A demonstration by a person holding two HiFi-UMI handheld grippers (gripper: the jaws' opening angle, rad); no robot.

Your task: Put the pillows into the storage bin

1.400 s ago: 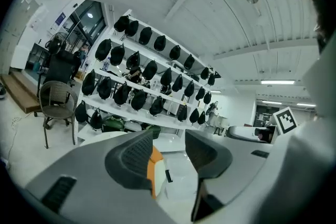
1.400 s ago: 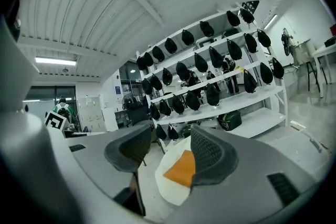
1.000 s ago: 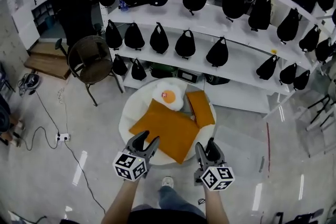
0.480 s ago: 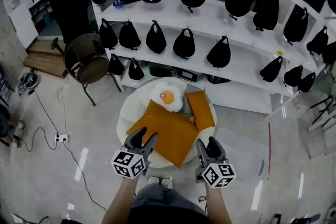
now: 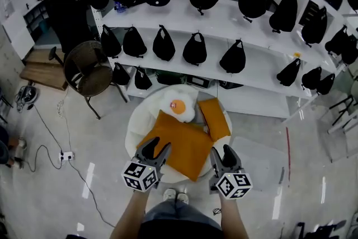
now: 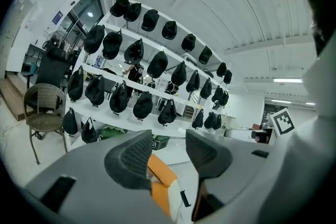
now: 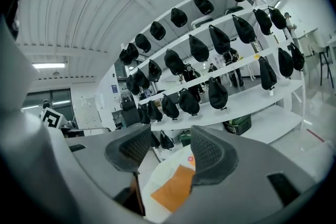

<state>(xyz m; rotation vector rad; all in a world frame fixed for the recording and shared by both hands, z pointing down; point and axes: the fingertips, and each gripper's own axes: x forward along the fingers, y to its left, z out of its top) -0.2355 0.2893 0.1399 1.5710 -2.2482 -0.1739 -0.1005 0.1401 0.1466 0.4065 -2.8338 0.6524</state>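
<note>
Three pillows lie on the round white bin (image 5: 133,127): a large orange pillow (image 5: 182,143), a smaller orange pillow (image 5: 215,117), a fried-egg pillow (image 5: 178,104); your left gripper (image 5: 156,147) hovers at the large one's near edge, jaws half apart, empty; your right gripper (image 5: 222,151), equally parted and empty, hangs just beside its right corner

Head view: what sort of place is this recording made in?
Probably an indoor lab or workshop rather than a home. Long white shelves are hung with rows of black bags, a cabled power strip lies on the glossy floor, and a wicker chair stands beside the shelving.
</note>
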